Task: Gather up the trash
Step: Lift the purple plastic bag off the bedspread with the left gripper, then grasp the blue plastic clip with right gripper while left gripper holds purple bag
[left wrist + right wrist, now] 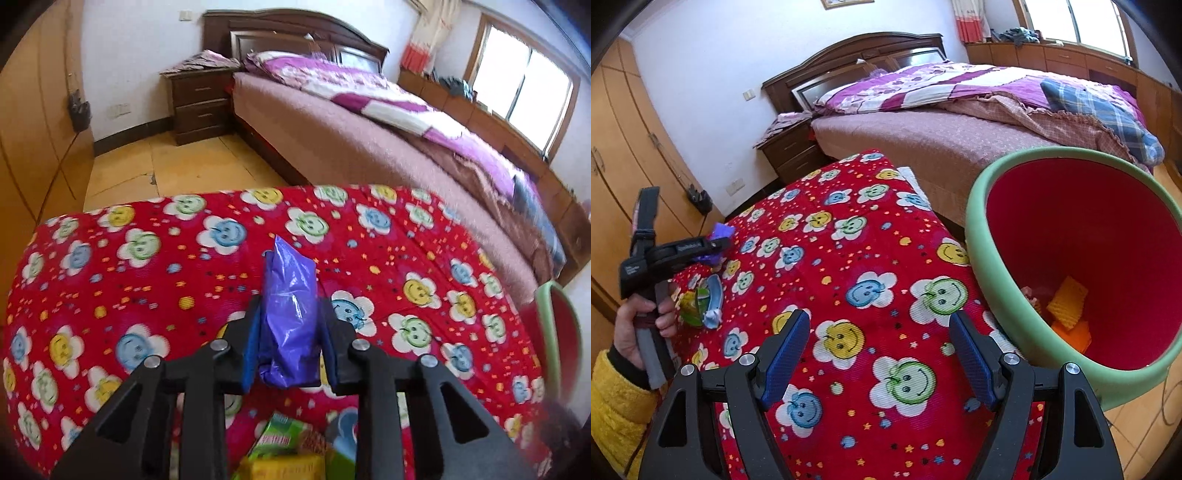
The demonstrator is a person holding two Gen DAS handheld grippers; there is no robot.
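My left gripper [290, 314] is shut on a crumpled purple plastic bag [290, 314] and holds it above the red flowered tablecloth [147, 295]. In the right wrist view the left gripper [716, 245] shows at the far left with the purple bag [722, 232] sticking out. Below it lie more wrappers: a green and yellow packet [690, 302] and a blue-white tube [714, 302]; they also show in the left wrist view [284, 443]. My right gripper [879, 336] is open and empty above the cloth, left of the bin [979, 236].
The green-rimmed red bin holds orange and yellow scraps [1065, 306] and stands at the table's right edge; its rim also shows in the left wrist view [550, 332]. A bed [960, 110] and a nightstand [201, 103] lie beyond. Wooden wardrobes [628, 147] stand on the left.
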